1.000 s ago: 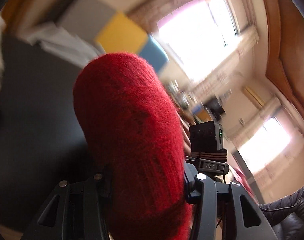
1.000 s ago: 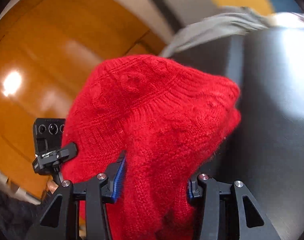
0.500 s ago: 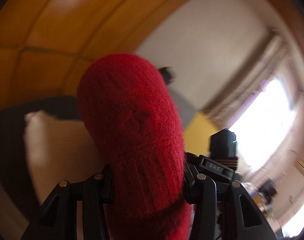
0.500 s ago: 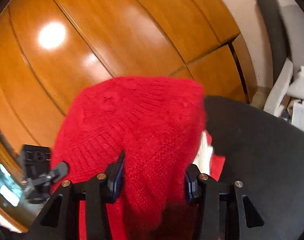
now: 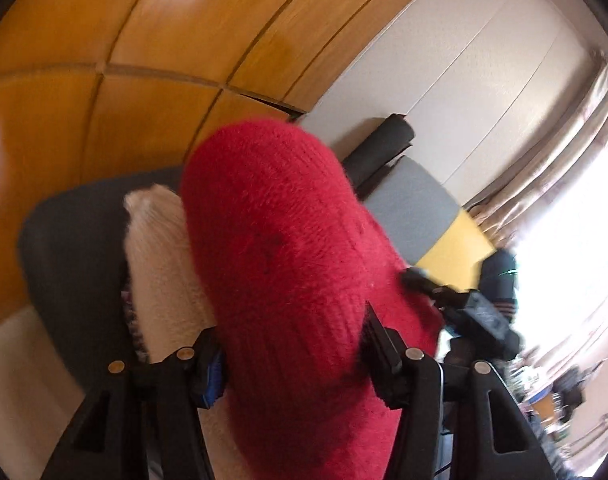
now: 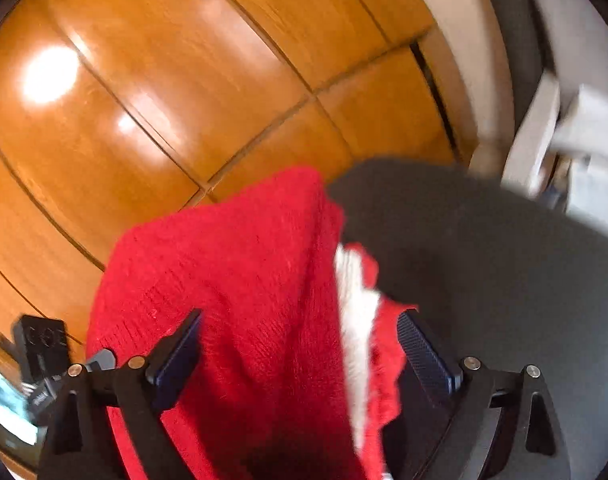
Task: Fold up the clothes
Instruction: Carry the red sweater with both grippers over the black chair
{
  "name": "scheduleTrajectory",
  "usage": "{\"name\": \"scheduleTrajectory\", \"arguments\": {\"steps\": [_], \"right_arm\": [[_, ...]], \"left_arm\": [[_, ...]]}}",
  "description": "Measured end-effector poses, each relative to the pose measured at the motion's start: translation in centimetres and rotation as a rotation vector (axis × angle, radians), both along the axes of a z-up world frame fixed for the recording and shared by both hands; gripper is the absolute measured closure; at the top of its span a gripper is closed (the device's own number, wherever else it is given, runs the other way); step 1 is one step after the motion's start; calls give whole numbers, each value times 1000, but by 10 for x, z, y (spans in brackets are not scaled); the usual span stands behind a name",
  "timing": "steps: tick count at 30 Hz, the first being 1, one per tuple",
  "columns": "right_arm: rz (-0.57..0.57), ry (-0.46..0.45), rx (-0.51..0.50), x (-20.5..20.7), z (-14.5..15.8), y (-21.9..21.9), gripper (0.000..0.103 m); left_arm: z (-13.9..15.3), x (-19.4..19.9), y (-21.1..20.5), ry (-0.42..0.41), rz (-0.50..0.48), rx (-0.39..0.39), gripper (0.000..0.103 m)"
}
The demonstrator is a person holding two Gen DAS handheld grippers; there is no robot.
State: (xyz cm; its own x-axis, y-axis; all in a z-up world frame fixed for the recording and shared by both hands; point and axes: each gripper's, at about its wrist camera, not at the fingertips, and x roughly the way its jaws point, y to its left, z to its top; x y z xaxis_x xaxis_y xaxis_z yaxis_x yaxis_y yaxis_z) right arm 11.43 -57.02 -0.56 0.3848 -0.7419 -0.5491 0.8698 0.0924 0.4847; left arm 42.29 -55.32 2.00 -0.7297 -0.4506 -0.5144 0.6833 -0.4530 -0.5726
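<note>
- The left gripper [image 5: 292,364] has its jaws clamped on a thick roll of the red sweater [image 5: 280,280], held up above the dark table [image 5: 64,256]. The knit is bulky and fuzzy, so I judge it could slide out of the pads if the hand swings quickly.
- Just beside the roll, to its left, a cream knit garment [image 5: 160,272] lies on the table. The sweater coming down could drag or rumple it, since the two already look very close.
- The right gripper [image 6: 300,352] stands with its jaws spread wider than the cloth; the sweater [image 6: 240,288] drapes between them, and whether the pads still pinch it I cannot tell. If they do not, that side may sag and spoil the fold.
- A white strip [image 6: 356,320] shows inside the red folds in the right view; what it is stays unclear. Layers bunched like this could land uneven.
- Both views are blurred, which suggests fast motion; a hasty drop risks a crooked fold.
</note>
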Motion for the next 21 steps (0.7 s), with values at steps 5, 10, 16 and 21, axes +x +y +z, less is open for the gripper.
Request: {"name": "scheduleTrajectory", "arguments": {"steps": [5, 10, 16, 21], "right_arm": [[15, 255, -220, 29, 54, 45, 10], [204, 411, -278, 84, 56, 63, 15], [262, 443, -141, 107, 15, 30, 23], [214, 348, -103, 87, 6, 25, 19]], "left_arm": [[7, -1, 2, -85, 12, 8, 42], [17, 6, 8, -122, 32, 18, 42], [47, 43, 20, -124, 175, -62, 40], [76, 19, 14, 27, 75, -229, 40]]}}
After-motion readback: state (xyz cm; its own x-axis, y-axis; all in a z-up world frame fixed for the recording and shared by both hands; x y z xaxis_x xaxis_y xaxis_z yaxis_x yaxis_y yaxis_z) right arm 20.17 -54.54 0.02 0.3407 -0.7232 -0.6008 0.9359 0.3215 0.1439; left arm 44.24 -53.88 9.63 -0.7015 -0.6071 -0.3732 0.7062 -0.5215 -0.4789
